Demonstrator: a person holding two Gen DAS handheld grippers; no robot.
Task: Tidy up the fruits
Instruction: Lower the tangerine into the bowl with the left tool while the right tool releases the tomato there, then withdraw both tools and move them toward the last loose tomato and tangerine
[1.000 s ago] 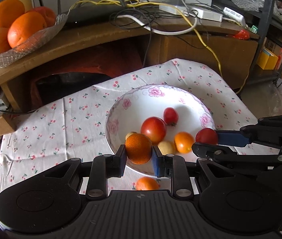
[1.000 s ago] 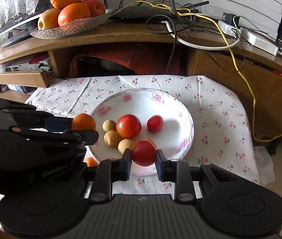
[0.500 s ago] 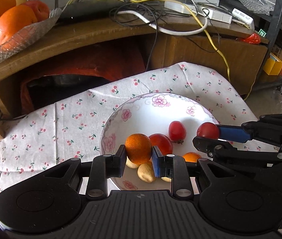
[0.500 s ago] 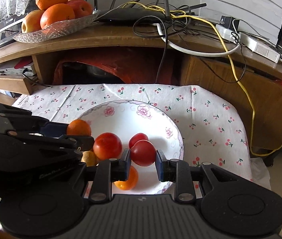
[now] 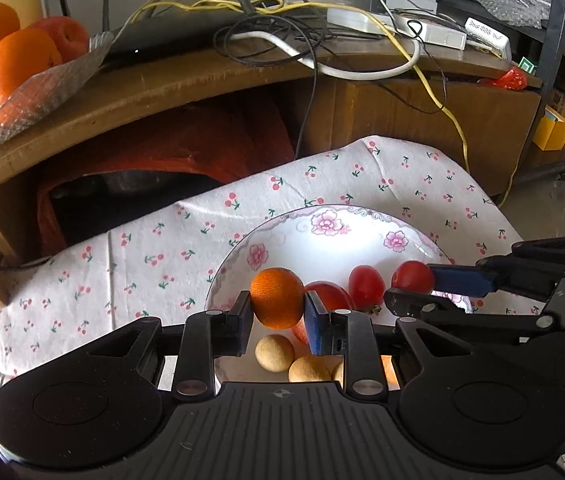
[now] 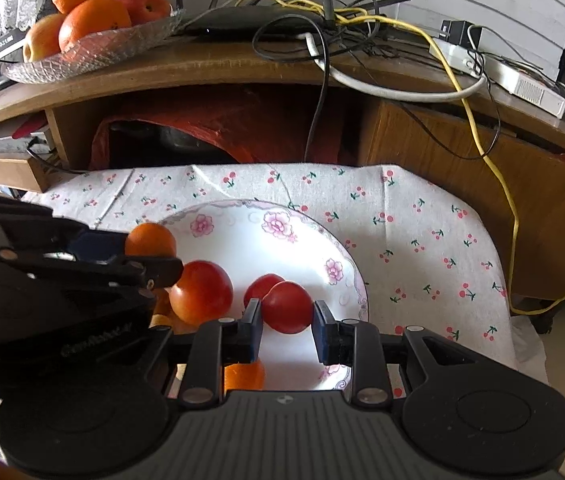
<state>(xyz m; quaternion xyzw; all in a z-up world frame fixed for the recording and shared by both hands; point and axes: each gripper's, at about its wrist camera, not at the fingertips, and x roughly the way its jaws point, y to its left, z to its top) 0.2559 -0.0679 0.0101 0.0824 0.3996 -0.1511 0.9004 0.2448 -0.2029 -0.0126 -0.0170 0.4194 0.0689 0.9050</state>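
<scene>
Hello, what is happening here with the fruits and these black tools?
A person holds two black grippers over a white flowered plate. The left gripper is shut on a small round orange. The right gripper has a small red tomato between its fingers, with a gap on one side. More tomatoes and small tan fruits lie on the plate.
</scene>
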